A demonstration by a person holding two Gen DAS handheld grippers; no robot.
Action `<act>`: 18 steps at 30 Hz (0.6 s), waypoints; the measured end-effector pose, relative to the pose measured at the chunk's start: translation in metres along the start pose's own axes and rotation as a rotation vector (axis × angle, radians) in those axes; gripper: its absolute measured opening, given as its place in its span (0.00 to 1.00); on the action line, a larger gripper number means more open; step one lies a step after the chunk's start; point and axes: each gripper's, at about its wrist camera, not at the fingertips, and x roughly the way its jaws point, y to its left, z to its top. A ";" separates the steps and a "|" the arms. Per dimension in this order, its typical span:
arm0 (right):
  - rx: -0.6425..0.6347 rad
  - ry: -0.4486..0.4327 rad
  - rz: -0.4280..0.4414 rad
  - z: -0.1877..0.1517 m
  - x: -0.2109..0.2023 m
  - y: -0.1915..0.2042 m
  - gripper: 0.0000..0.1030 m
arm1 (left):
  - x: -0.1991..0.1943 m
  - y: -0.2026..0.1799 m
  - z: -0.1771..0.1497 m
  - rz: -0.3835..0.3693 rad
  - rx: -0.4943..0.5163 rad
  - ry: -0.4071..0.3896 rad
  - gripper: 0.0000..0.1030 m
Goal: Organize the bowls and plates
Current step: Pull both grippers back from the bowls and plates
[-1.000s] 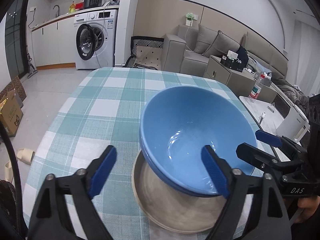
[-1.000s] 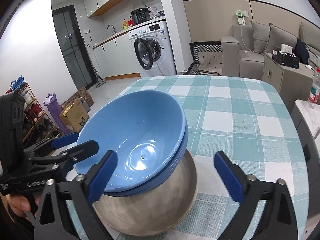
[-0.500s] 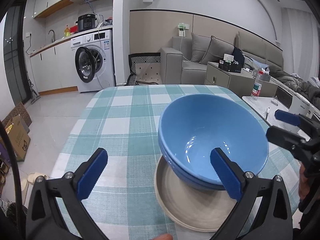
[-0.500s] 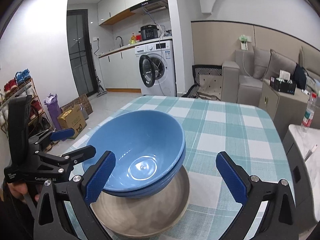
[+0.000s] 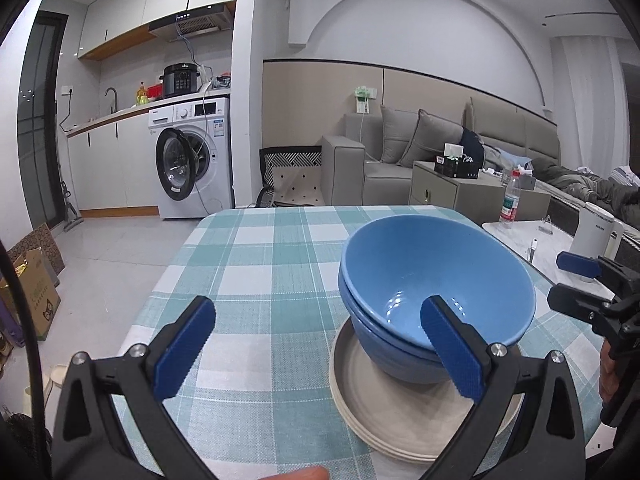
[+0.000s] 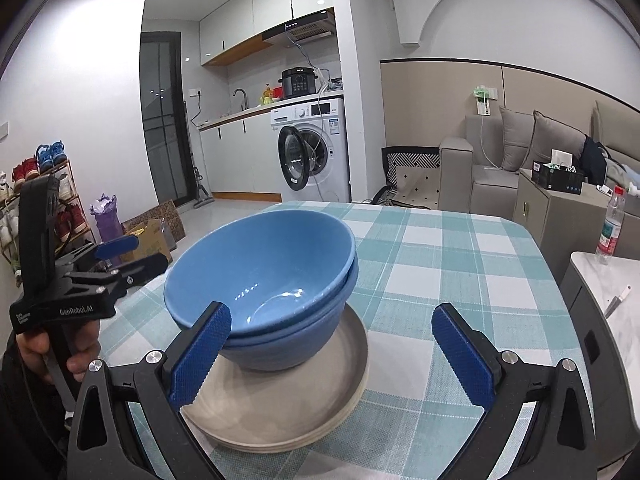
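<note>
Both of my grippers are empty. Left gripper [image 5: 316,350]: jaws have just been opening and now stand wide, nothing between them but tablecloth. Right gripper [image 6: 332,354]: jaws spread wide too, pads pressing on nothing.

Stack: two blue bowls [image 6: 264,280] nested one in the other, sitting on the beige plates [image 6: 320,396], all on the checked table [image 6: 452,260]. At least two plate rims show at the stack's edge; I can't count them surely.

Relative to the left fingers, the bowls sit ahead and off toward the right-hand finger, whose pad overlaps the near rim in view but does not look to be touching. Relative to the right fingers, the bowls lie ahead and toward the left-hand finger, with the plate edge reaching in between the two fingers.

My read: stacking looks done and this is the release and clear-off step. No other plates or bowls show on the table in either view.

Next move, as I judge it: draw both grippers clear without clipping the bowl rims. The top bowl sits slightly tilted in its mate, so a nudge could shift it.
</note>
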 end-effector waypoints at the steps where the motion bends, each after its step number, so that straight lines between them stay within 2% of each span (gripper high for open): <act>1: -0.008 0.001 0.000 -0.003 0.000 0.001 0.99 | 0.000 0.000 -0.002 0.002 0.005 0.002 1.00; 18: -0.065 -0.036 0.046 -0.033 0.000 0.017 0.99 | -0.014 0.000 -0.029 -0.040 0.023 -0.052 1.00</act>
